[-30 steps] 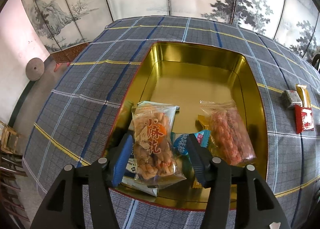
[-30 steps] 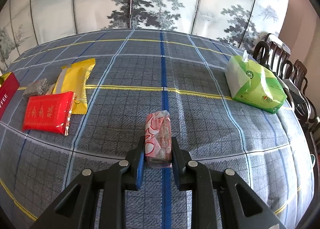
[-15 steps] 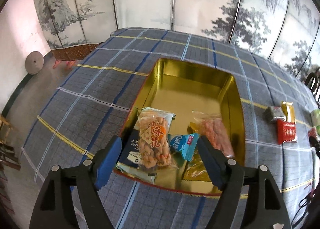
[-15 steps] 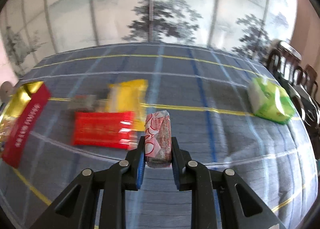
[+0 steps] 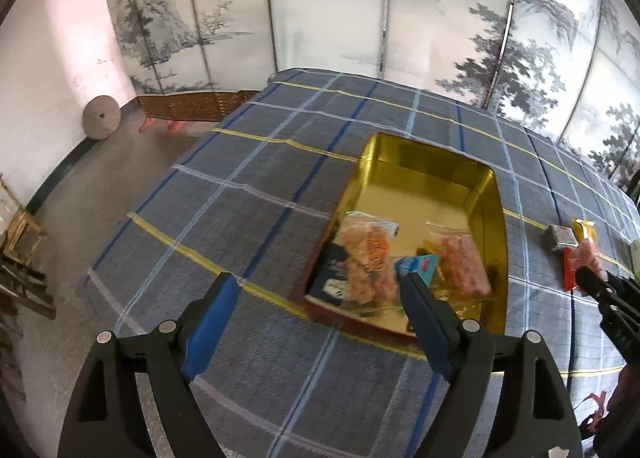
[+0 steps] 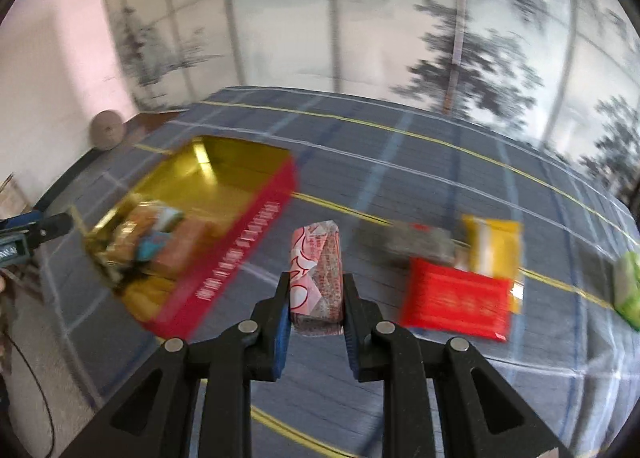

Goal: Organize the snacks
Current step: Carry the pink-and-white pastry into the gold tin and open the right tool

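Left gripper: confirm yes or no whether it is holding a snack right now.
No. The left gripper stands open with only the plaid tablecloth between its fingers, and the snacks lie in the gold tin.

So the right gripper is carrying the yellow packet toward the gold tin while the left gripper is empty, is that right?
Not quite: the right gripper is shut on the pink-and-white packet, as the right wrist view shows. The yellow packet lies on the tablecloth. The gold tin and the empty left gripper are right.

Two matching black handheld claws with blue-lined fingers
Left claw [image 5: 316,322] and right claw [image 6: 316,298] share angular black plastic arms with triangular cut-outs, round silver pivot screws at the joints, and blue pads [image 5: 208,322] on the inner finger faces
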`<state>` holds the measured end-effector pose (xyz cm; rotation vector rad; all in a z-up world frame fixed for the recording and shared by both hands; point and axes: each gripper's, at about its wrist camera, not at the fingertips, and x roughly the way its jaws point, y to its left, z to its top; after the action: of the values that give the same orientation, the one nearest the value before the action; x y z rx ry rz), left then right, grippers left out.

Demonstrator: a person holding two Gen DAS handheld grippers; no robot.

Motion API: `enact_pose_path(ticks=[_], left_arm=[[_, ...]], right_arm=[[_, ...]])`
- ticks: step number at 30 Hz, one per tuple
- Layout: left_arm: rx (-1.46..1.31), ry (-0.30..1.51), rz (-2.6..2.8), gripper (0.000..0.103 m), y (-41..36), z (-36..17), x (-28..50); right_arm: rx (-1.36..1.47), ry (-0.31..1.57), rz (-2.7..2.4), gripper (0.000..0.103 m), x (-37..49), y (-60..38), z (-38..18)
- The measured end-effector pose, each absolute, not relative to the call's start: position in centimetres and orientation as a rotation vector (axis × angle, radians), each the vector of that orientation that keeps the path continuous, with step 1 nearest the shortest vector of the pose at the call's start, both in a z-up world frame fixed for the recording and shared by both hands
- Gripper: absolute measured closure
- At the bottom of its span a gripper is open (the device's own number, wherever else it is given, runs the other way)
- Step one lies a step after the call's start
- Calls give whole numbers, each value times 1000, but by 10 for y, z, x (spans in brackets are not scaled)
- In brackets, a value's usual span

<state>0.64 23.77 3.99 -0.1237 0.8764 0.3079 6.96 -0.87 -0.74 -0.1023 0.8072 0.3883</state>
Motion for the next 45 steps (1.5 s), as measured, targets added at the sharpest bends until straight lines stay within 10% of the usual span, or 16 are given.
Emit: enact_pose_path(ticks=[40, 45], left_arm=[[-229, 913, 447, 20, 299, 31, -43], [-217, 915, 434, 20, 292, 32, -39]], right_arm=[[-265, 848, 597, 79, 70, 137, -29], [-251, 826, 597, 56, 67, 133, -22]])
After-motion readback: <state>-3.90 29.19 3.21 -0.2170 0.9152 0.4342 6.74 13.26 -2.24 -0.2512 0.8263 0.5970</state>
